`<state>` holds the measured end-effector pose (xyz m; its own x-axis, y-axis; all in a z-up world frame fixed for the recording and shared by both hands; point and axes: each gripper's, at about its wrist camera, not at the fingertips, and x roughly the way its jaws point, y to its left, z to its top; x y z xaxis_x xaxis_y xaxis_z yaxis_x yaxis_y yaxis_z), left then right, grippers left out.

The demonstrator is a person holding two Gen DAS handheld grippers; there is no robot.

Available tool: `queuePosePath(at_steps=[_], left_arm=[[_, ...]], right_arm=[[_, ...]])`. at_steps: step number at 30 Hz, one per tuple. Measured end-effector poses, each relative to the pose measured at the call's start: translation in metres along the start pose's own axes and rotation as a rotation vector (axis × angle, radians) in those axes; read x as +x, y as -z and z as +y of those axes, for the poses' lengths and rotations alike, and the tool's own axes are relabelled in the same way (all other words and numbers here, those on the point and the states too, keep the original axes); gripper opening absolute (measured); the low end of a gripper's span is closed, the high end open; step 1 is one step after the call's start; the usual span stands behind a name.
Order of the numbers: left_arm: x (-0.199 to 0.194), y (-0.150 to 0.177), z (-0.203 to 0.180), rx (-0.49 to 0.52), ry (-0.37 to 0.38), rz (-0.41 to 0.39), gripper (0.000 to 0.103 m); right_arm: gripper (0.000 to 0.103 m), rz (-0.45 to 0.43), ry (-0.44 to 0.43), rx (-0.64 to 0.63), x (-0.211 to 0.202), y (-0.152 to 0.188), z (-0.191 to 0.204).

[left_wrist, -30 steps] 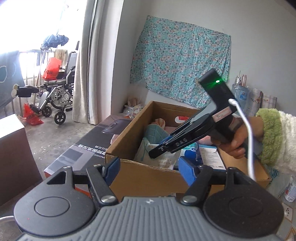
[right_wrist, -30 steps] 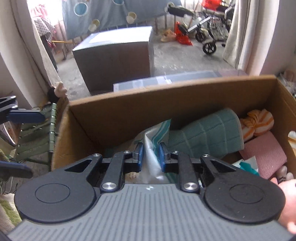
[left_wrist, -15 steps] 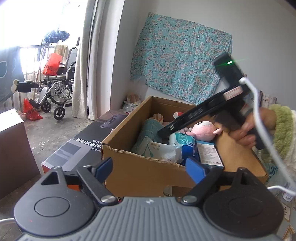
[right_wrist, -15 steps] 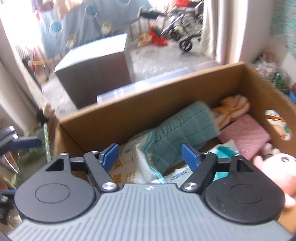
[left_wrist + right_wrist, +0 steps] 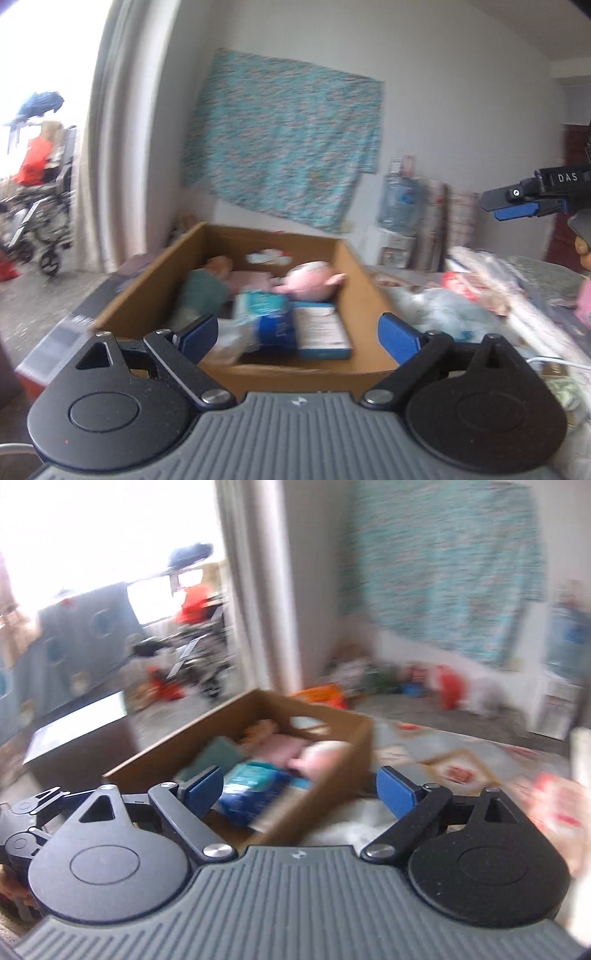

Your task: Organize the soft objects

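An open cardboard box (image 5: 295, 373) stands ahead of my left gripper (image 5: 300, 338). It holds a pink plush pig (image 5: 314, 280), a green towel (image 5: 201, 291), a blue tissue pack (image 5: 266, 317) and a flat printed carton (image 5: 321, 328). The left jaws are opening wide, with nothing between them. My right gripper (image 5: 300, 794) is back from the box (image 5: 325, 775) and above it. Its jaws are also opening, and they are empty. In the left wrist view the right gripper (image 5: 532, 201) shows at the far right edge, held by a hand. Both views are blurred by motion.
Right of the box, crumpled plastic and papers (image 5: 443, 306) lie on a patterned cloth surface. A water bottle (image 5: 400, 199) stands by the wall under a hanging floral cloth (image 5: 284, 147). A wheelchair (image 5: 40, 221) is by the bright doorway. A dark crate (image 5: 74, 731) sits left of the box.
The right gripper was shut low inside the box; it has opened and pulled out, up and to the right. The left jaws have spread wider and its view has swung right.
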<state>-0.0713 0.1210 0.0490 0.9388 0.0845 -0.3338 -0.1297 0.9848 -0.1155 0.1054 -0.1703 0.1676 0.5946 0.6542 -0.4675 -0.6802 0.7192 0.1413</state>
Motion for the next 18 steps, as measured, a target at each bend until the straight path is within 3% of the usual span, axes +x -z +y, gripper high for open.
queuePosePath(at_steps=[4,9,13,18], left_arm=[[0.011,-0.002,-0.046,0.104,0.157,-0.009,0.097],[0.039,0.012,-0.106,0.201,0.335,0.038,0.097],[0.064,0.029,-0.145,0.235,0.449,0.103,0.097],[0.091,0.053,-0.188,0.294,0.498,0.157,0.095]], right_arm=[[0.095,-0.066,0.148,0.104,-0.068,0.049,-0.037],[0.095,-0.073,0.307,0.288,-0.111,0.127,-0.067],[0.095,-0.123,0.316,0.443,-0.108,0.18,-0.077],[0.095,-0.149,0.3,0.576,-0.086,0.214,-0.088]])
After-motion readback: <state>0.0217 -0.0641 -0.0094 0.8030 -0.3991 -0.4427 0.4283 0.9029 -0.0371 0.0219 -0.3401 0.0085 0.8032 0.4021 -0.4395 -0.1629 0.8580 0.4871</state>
